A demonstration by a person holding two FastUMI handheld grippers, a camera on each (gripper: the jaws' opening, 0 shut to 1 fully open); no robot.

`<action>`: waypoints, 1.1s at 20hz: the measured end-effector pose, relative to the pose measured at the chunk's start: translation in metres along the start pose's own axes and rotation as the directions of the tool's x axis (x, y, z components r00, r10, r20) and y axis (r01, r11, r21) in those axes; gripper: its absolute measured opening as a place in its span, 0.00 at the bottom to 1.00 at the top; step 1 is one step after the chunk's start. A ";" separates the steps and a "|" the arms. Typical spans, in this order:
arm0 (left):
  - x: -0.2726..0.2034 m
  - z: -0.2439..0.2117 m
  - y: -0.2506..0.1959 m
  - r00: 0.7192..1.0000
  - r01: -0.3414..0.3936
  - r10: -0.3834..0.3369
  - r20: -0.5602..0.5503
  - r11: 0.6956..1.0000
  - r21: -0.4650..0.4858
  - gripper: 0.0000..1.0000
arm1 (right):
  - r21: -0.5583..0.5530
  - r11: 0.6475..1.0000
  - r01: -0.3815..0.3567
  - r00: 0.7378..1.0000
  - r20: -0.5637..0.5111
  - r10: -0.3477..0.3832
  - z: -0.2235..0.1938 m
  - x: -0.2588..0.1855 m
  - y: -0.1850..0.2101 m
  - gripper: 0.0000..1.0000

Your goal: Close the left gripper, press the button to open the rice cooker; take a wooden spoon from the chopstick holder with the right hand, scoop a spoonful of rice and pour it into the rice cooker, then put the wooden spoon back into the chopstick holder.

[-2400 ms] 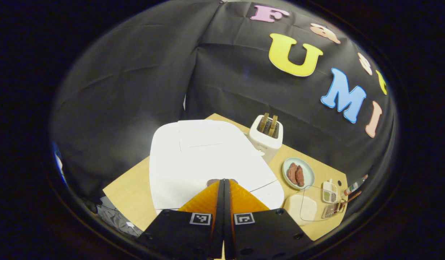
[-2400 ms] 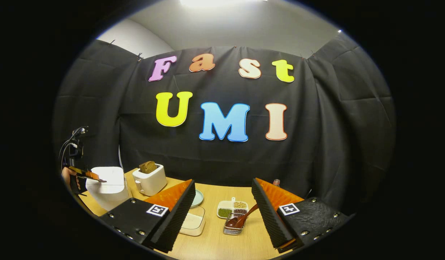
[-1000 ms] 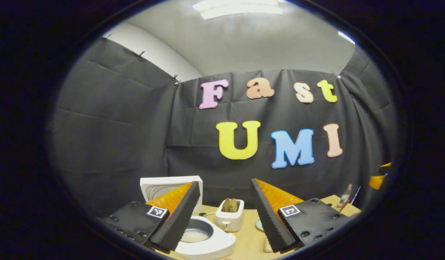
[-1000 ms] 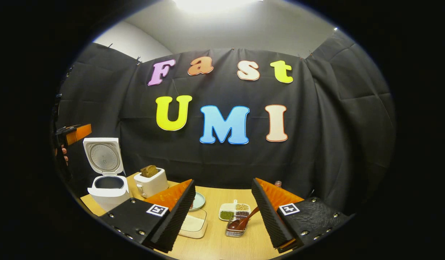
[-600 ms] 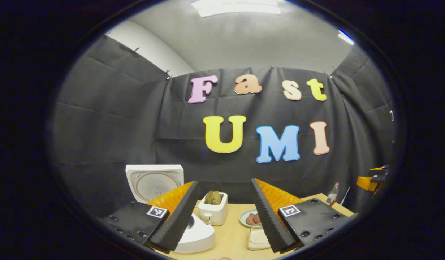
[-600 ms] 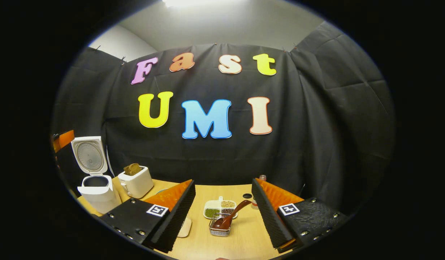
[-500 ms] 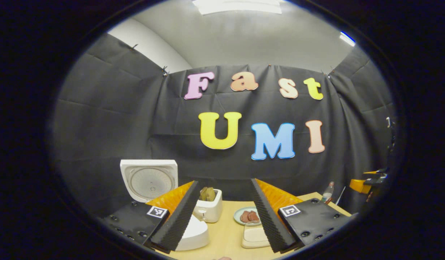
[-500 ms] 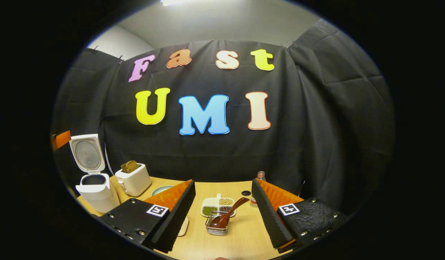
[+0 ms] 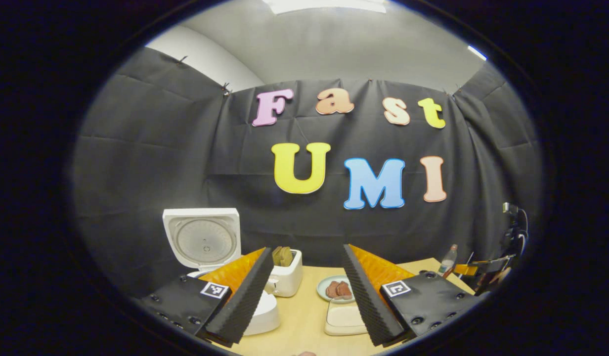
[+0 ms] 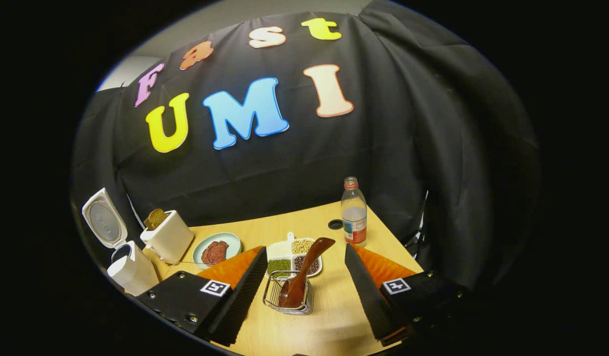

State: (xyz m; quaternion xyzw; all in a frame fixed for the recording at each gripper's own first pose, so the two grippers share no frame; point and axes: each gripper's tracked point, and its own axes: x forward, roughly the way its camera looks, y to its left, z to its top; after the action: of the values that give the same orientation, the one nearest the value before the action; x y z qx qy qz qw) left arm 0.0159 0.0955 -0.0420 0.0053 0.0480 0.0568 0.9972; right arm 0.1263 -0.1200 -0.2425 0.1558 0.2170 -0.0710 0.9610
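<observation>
Right gripper (image 10: 304,274) hangs spread wide over the table (image 10: 334,326), empty, with the wooden spoon (image 10: 304,274) between its fingers in the right gripper view, untouched. That spoon stands tilted, bowl down, in the wire chopstick holder (image 10: 288,299), just in front of a divided dish of beans (image 10: 292,257). Left gripper (image 9: 304,291) is spread too, holding nothing. The rice cooker (image 9: 203,242) stands at the table's left end, lid up, beside a toaster (image 9: 284,277), a plate of meat (image 9: 336,290) and a bottle (image 10: 354,211).
</observation>
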 end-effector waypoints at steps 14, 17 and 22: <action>0.010 -0.022 0.019 0.990 -0.108 0.106 -0.093 0.994 -0.020 0.98 | 0.238 0.971 -0.003 0.988 -0.147 0.039 -0.029 0.103 -0.006 0.55; 0.012 -0.026 0.025 0.989 -0.112 0.108 -0.102 0.993 -0.034 0.96 | 0.310 0.950 -0.038 0.984 -0.154 0.089 -0.032 0.097 0.009 0.21; 0.013 -0.023 0.032 0.991 -0.106 0.103 -0.082 0.994 -0.038 0.96 | 0.220 0.973 -0.068 0.993 -0.081 0.088 -0.001 0.070 0.028 0.13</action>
State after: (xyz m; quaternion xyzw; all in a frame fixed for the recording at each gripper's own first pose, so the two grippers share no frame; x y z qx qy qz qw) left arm 0.0233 0.1287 -0.0652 -0.0158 0.0865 0.1100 0.9900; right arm 0.1945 -0.0981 -0.2663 0.2712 0.2448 -0.0492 0.9296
